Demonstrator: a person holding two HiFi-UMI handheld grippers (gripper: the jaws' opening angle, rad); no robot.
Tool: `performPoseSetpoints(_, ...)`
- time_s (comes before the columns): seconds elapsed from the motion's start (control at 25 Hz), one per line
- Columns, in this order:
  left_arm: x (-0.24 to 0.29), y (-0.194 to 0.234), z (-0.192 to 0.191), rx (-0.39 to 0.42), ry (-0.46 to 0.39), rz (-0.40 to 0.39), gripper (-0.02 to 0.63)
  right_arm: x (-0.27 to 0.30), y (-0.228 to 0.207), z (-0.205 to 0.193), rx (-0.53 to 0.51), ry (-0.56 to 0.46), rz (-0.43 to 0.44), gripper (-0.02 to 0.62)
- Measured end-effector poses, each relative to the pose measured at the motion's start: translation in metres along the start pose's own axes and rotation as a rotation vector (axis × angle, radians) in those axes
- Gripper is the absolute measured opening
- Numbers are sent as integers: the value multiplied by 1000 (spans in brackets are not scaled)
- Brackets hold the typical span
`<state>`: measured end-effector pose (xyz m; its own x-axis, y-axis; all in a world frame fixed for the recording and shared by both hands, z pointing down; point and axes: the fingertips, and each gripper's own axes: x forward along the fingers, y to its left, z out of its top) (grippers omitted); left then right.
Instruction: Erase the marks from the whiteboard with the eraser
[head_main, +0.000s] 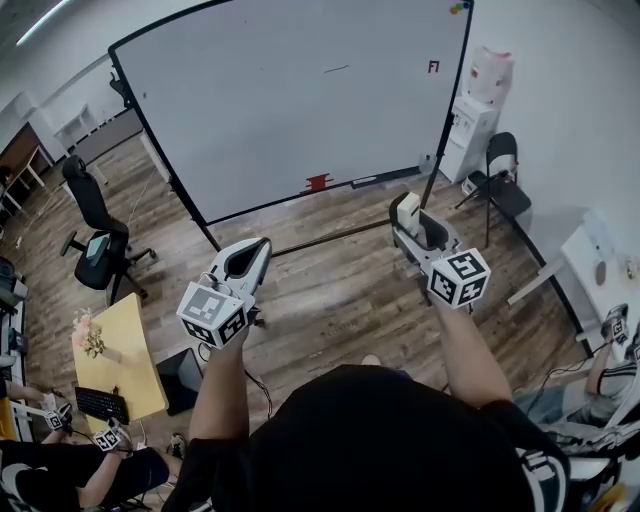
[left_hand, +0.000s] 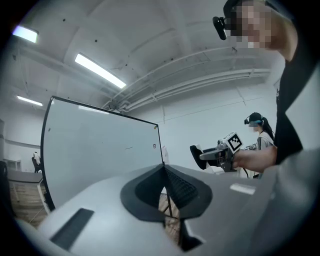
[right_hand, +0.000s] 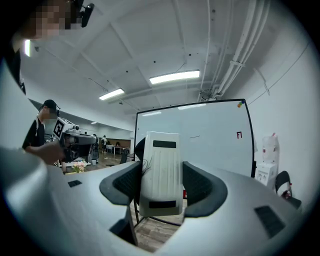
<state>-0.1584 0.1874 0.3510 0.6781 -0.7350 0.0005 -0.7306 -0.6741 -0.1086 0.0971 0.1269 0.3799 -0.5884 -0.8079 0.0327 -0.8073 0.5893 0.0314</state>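
The eraser (right_hand: 160, 170) stands upright in your right gripper (head_main: 409, 219), whose jaws are clamped on its long sides. It looks light, stiff and probably slick, so a mid-body hold suits it. Your left gripper (left_hand: 165, 192) is closed on nothing. The whiteboard (head_main: 290, 100) stands well ahead across open floor (head_main: 330, 275). Its dark stroke (head_main: 336, 69) and red mark (head_main: 433, 67) sit high, near the right frame and the water dispenser (head_main: 478, 120).
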Motion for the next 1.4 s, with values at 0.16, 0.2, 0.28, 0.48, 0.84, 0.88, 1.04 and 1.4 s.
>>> performPoseSetpoints(0.16,7,5,-1,5,6,-1,11,1,-8,3,12,-11,-19,249)
performPoseSetpoints(0.2,11,6,-2,5,10,-3,11,2,-11,3,15,-12,-21,249)
performPoseSetpoints(0.28,16,6,-4,6,17,-7,11,3,-15,2,20,-14,-24,249)
performPoseSetpoints(0.48,27,12,-12,8,41,-12,11,11,-25,-2,31,-14,-30,249)
performPoseSetpoints(0.84,49,25,-20,2,64,-1,11,28,-44,-8,33,3,-24,249)
performPoseSetpoints(0.88,51,26,-21,3,65,4,11,30,-46,-9,34,6,-23,249)
performPoseSetpoints(1.04,61,32,-27,-9,70,14,11,36,-56,-15,38,16,-20,249)
performPoseSetpoints(1.4,78,46,-37,-12,93,17,11,54,-68,-23,46,43,-14,249)
